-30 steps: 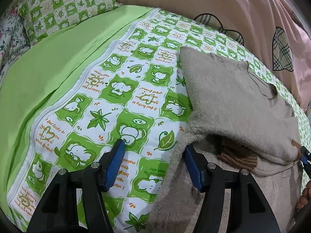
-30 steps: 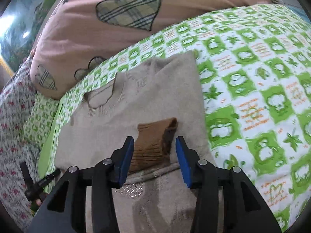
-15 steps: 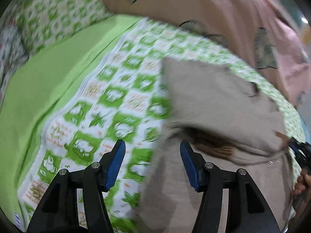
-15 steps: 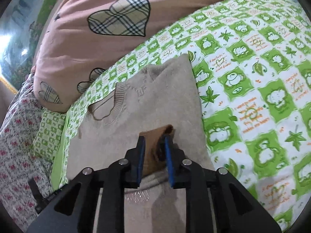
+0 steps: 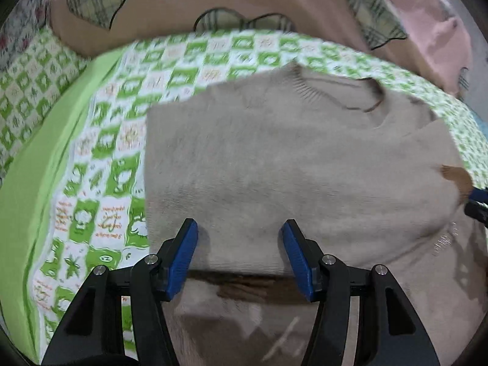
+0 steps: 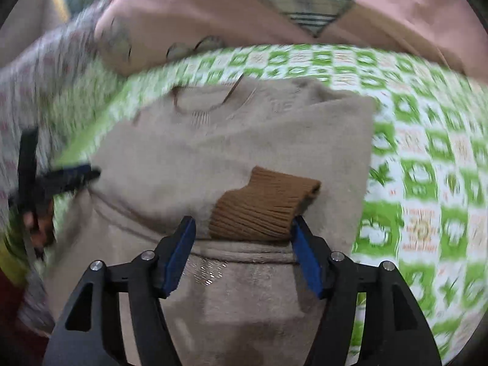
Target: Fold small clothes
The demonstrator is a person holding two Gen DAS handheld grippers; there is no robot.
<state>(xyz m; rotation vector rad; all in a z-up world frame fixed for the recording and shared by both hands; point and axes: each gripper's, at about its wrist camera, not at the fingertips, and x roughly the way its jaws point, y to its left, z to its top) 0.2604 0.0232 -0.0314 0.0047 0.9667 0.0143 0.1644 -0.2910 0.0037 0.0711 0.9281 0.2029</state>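
Note:
A beige knit sweater (image 5: 305, 158) lies flat on the bed, collar at the far end, both sleeves folded across its body. It also shows in the right wrist view (image 6: 231, 152). A brown ribbed cuff (image 6: 265, 204) lies on top of the body. My left gripper (image 5: 239, 256) is open and empty, over the folded left sleeve. My right gripper (image 6: 242, 253) is open, its jaws on either side of the brown cuff, not closed on it. The left gripper appears at the left edge of the right wrist view (image 6: 58, 177).
The bed has a green and white checked sheet (image 5: 122, 116) with a plain green strip (image 5: 33, 164) at the left. A pink quilt with plaid hearts (image 5: 244, 0) is piled along the far side. A flowered pillow (image 6: 30, 76) lies at the far left.
My right gripper shut on the brown cuff, then opened and left it on the sweater. My left gripper swung right, from the sweater's left edge to over its body.

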